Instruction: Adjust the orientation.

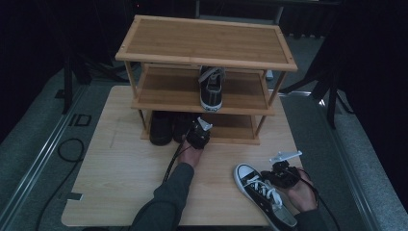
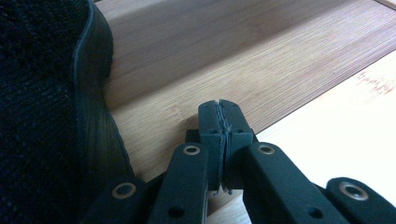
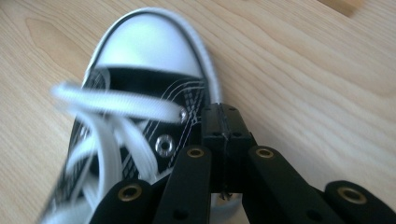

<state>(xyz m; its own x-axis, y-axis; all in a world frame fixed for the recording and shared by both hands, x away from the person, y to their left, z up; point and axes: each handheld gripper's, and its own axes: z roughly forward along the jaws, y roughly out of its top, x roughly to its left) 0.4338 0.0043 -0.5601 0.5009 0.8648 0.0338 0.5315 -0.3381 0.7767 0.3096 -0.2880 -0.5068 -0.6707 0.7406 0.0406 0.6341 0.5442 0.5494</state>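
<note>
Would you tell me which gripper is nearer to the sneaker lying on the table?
Right. The right gripper is at the sneaker, against its side; the left gripper is away at the rack's bottom shelf.

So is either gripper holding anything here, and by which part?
Nothing is held: left gripper and right gripper are both shut empty, the right beside the sneaker.

High view: dim, dark surroundings
Gripper views: brighter — glare on sneaker [image 3: 144,39] toe cap
Blur: white laces [image 3: 114,105] smeared

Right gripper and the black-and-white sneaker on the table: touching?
Cannot tell. In the right gripper view the shut right gripper overlaps the sneaker by its eyelets, with no plain contact or gap.
</note>
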